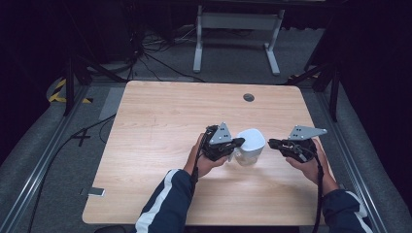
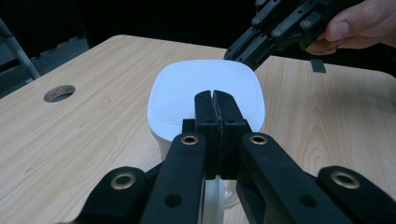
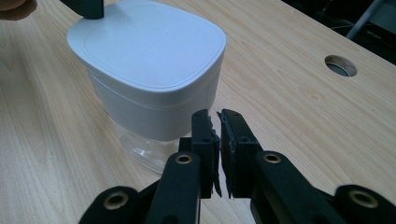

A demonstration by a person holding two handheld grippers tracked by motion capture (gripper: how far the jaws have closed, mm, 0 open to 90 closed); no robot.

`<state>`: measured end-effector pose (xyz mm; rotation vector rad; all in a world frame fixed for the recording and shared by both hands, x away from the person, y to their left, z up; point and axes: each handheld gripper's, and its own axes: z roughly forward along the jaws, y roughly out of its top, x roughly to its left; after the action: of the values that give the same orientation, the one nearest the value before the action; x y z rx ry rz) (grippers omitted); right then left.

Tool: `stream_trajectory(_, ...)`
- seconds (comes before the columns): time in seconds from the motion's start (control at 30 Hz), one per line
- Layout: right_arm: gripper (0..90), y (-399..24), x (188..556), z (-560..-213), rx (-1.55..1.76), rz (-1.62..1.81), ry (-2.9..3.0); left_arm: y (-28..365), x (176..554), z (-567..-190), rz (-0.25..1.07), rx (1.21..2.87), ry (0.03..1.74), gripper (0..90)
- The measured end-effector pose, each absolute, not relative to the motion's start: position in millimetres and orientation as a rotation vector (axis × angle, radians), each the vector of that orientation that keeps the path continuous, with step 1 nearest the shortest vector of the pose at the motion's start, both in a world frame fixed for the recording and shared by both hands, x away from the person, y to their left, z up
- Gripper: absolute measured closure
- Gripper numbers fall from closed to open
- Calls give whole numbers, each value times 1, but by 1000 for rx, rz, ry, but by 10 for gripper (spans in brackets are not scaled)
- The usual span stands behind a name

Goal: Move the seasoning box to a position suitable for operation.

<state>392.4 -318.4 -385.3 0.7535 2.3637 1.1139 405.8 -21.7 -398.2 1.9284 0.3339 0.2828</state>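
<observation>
Left gripper (image 2: pixel 215 100): jaws pressed together, no gap, tips over the near edge of the white lid (image 2: pixel 205 91) of a container standing just ahead on the wooden table (image 2: pixel 93 121). Past the lid, upper right, the other gripper (image 2: pixel 247 49) (held by a hand (image 2: pixel 359 23)) reaches the lid's far edge. Round hole (image 2: pixel 59 93) in the tabletop, far left.
</observation>
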Motion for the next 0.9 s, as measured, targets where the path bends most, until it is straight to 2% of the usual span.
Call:
stream_trajectory(0.27,850,-314,391,-384,725,1102,2366,-22,404,-398,317,1937,321,900)
stream_trajectory(0.9,849,-313,391,-384,731,1112,2369,-22,400,-401,300,1904,338,900)
